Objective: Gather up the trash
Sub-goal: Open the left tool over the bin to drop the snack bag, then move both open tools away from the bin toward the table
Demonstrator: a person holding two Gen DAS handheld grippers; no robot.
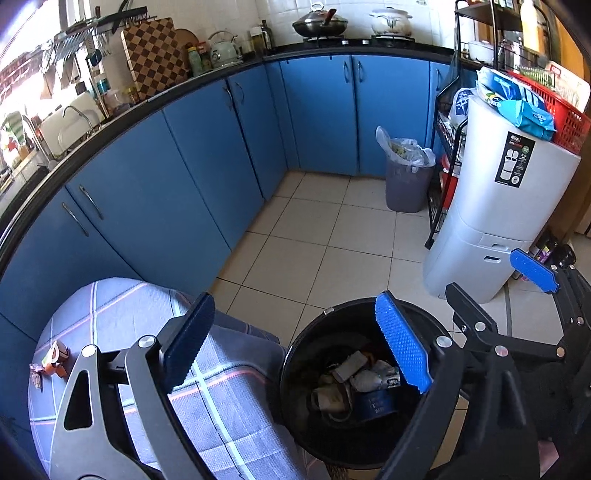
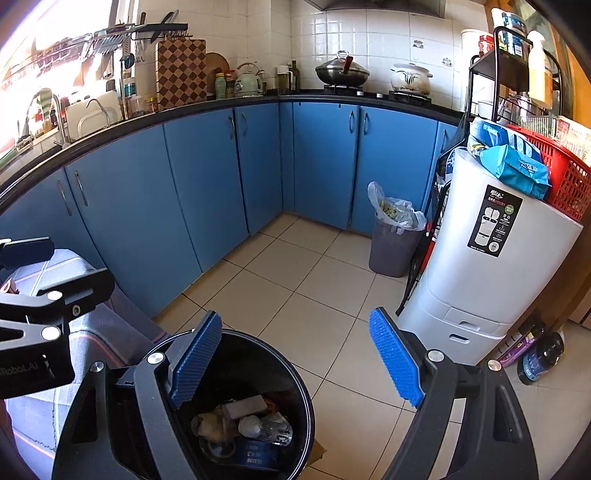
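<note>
Now, the scene by its parts:
Trash: crumpled paper, wrappers, a pale block and a blue printed can lie heaped in the bottom of the black bin [image 1: 306, 354].
More trash: small orange-and-white wrappers [image 1: 50, 363] lie on the checked cloth [image 1: 110, 306], at its left edge, apart from the bin.
Black bin: round, open at the top, standing on the tiled floor [image 1: 314, 236] just beside the cloth-covered table; in the right wrist view its rim [image 2: 295, 384] shows below the left blue pad.
Left gripper [image 1: 297, 345]: jaws spread wide with nothing between them; one pad hangs over the cloth, the other over the bin's mouth.
Right gripper [image 2: 295, 363]: jaws wide as well, empty, one pad over the bin's rim and the other over bare tiles.
Both together: each gripper shows in the other's view, close side by side above the bin.
White container [image 1: 491, 206]: tall, with drawer-like fronts, standing right of the bin; a blue packet [image 1: 528, 116] and a red basket [image 1: 561, 122] rest on top.
Grey bin [image 1: 406, 184]: lined with a clear bag, well apart in the corner by the blue cabinets [image 1: 207, 155].
Counter: a checkered board [image 1: 155, 55], a kettle, bottles, a wok [image 1: 319, 26] and a white pot on the stove.
</note>
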